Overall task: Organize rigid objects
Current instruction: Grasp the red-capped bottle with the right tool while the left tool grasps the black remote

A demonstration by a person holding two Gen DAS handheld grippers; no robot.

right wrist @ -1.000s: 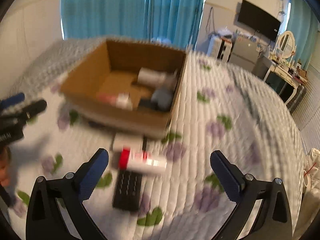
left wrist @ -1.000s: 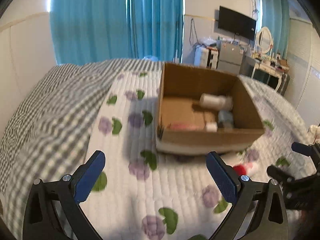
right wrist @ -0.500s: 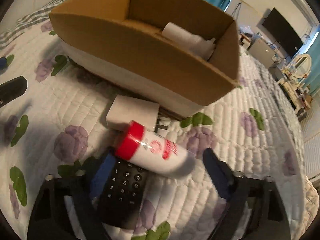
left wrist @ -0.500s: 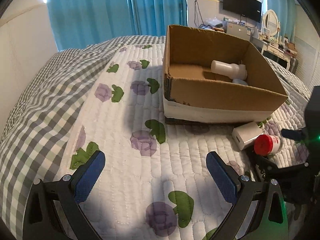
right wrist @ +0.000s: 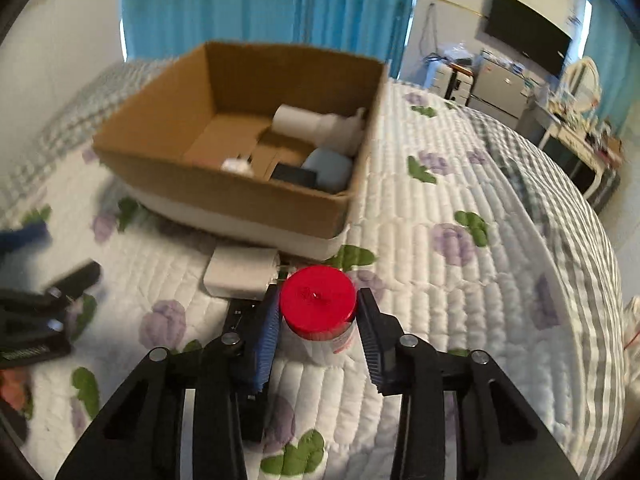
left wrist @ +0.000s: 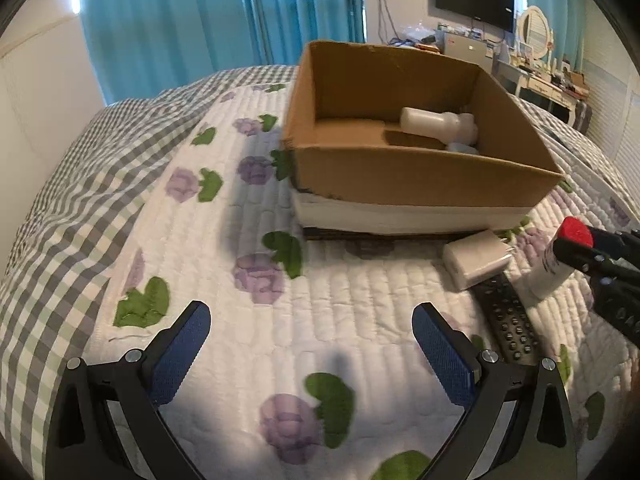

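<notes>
Risk now is slipping: my right gripper (right wrist: 318,322) is closed on the red-capped bottle (right wrist: 318,300) near its cap, just before the cardboard box (right wrist: 224,196). If it tilts during lifting, it may fall onto the remote (left wrist: 506,316); my left gripper (left wrist: 310,344) is wide open, empty.

Remote (left wrist: 507,318) mostly hidden in right wrist view under right gripper (right wrist: 318,322) and red-capped bottle (right wrist: 318,300). Bottle label unreadable. Box (right wrist: 224,184) near wall hides its floor. Left gripper (right wrist: 44,280) blurred, cut at frame edge.
</notes>
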